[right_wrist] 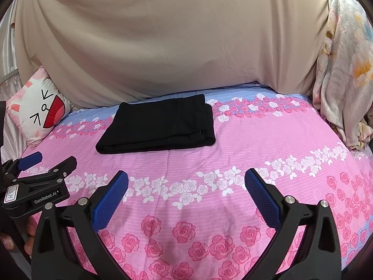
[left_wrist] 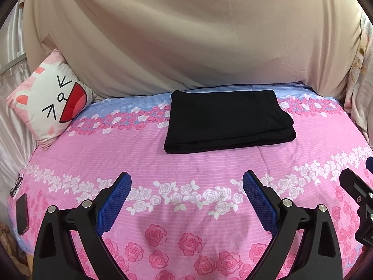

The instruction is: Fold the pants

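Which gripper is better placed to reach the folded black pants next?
Slightly the left gripper: the pants lie nearly straight ahead of it. From the right gripper they sit off to the left. Both are open.

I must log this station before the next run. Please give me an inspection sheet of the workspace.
Surface: bed with pink rose quilt, lightly wrinkled.
Job's things: black pants folded into a flat rectangle at the far middle, apart from both grippers.
Clutter: cat pillow far left; glasses and phone at the left edge; floral blanket on the right.
Grippers: left gripper and right gripper open, holding nothing, over the near quilt.
Cables: nothing seen.
Surroundings: beige sheet hanging behind the bed.
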`<state>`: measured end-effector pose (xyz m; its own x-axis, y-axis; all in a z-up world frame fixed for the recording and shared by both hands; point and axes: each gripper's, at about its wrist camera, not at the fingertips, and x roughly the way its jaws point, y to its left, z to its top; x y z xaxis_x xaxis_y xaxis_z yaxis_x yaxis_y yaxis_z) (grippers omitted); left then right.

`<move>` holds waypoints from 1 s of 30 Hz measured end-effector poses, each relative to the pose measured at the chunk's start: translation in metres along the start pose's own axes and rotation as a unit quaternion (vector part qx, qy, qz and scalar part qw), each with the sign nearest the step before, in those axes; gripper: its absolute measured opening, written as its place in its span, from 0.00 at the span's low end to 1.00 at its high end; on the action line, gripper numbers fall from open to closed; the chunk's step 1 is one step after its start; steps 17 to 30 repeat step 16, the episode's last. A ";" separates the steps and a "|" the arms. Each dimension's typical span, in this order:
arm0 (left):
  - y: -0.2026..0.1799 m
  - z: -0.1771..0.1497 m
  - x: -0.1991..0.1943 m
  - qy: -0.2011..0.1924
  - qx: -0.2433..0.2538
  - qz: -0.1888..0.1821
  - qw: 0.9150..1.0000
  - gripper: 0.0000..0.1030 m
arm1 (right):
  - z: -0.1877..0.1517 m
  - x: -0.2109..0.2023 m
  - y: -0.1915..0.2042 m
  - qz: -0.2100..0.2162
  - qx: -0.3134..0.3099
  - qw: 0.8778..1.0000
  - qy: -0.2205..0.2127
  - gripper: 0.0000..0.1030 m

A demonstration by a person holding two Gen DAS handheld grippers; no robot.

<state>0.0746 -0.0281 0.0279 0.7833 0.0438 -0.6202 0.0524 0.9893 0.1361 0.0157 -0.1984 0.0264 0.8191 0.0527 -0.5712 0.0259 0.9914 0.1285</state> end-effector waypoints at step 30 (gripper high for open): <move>0.001 0.001 0.001 -0.001 0.000 0.005 1.000 0.92 | -0.002 0.001 -0.001 0.001 0.000 1.000 0.001 0.95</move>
